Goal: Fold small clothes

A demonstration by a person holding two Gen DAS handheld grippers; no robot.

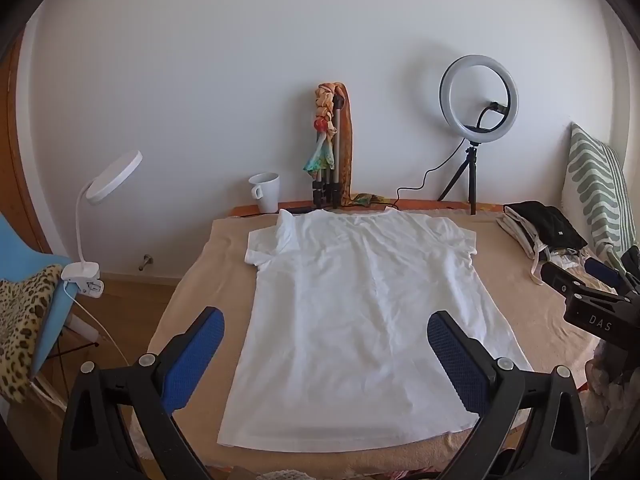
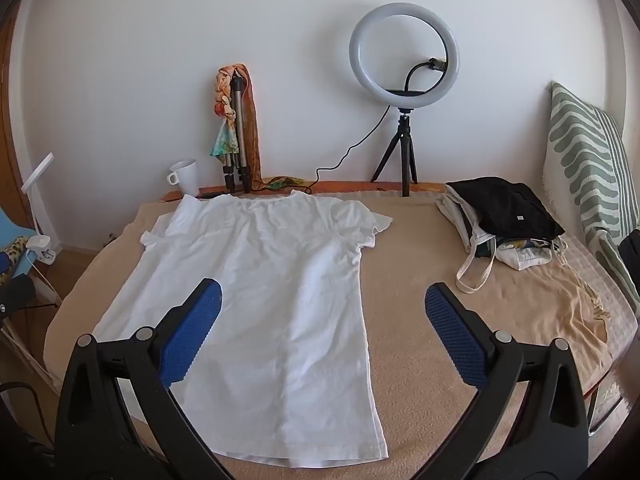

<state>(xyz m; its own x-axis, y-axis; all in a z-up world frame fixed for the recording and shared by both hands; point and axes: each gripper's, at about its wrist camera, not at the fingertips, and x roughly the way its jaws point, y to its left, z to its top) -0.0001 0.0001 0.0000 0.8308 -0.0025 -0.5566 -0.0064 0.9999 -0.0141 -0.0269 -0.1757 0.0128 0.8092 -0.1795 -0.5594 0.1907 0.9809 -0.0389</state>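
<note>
A white T-shirt [image 1: 356, 312] lies spread flat on the beige-covered table [image 1: 192, 280], hem toward me, its left sleeve [image 1: 272, 244] folded up over itself. My left gripper [image 1: 326, 320] hovers over the shirt's lower part, open, with nothing between its blue pads. From the right wrist view the same T-shirt [image 2: 272, 280] sits left of centre. My right gripper [image 2: 322, 294] stands open above the shirt's right edge, empty. The right gripper's black body [image 1: 588, 300] shows at the right rim of the left wrist view.
A pile of clothes topped by a black garment [image 2: 500, 208] lies at the back right, next to a striped cushion [image 2: 588, 168]. A ring light on a tripod [image 2: 404, 92], a folded tripod with a scarf [image 2: 236, 128] and a white mug [image 2: 186, 176] stand by the wall. A desk lamp [image 1: 104, 196] is clipped to a blue chair.
</note>
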